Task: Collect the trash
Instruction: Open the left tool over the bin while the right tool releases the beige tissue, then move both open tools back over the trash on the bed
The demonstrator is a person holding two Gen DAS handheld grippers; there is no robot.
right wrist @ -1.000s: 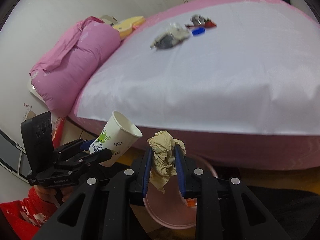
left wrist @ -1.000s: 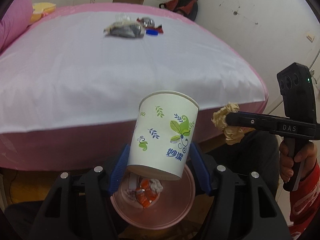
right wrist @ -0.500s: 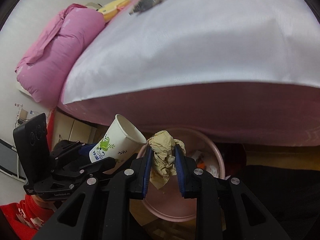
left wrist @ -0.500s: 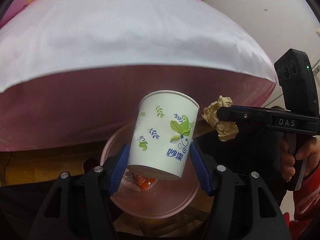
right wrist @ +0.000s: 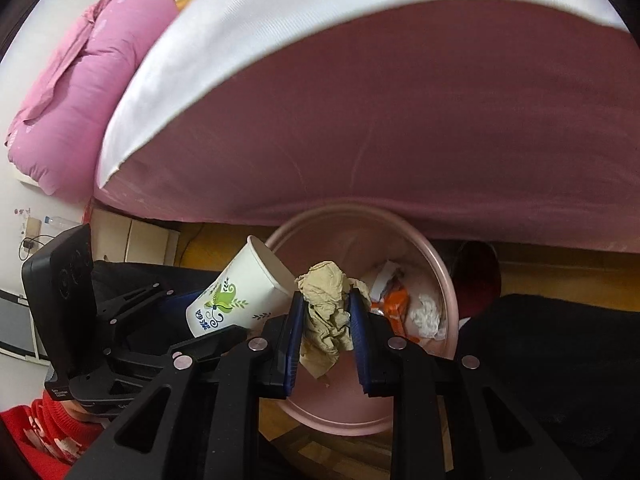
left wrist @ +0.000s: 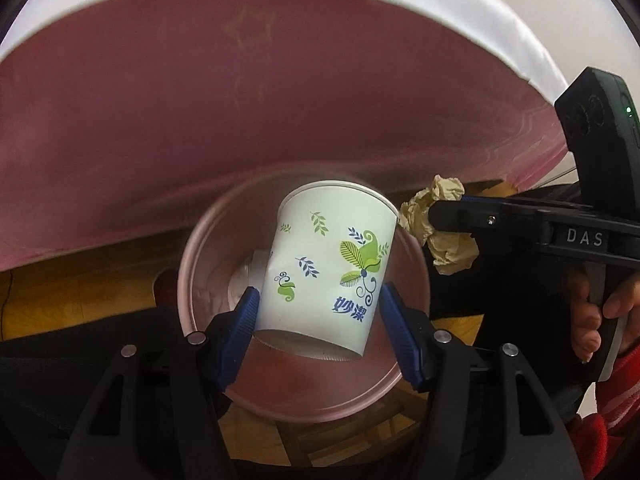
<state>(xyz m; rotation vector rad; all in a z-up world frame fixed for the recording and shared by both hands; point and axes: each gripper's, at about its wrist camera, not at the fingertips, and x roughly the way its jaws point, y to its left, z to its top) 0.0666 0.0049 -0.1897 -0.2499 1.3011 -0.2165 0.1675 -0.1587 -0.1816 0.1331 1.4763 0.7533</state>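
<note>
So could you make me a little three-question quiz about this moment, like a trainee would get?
1. True or false: the left hand-held gripper is shut on the white paper cup with green leaf print.
2. What does the right hand-held gripper hold? A) a blue bottle cap B) a crumpled tan paper wad C) nothing
3. Fill in: both pieces of trash hang above the round pink plastic ____, which already holds an orange wrapper.

Key: 1 true; 2 B; 3 bin.
</note>
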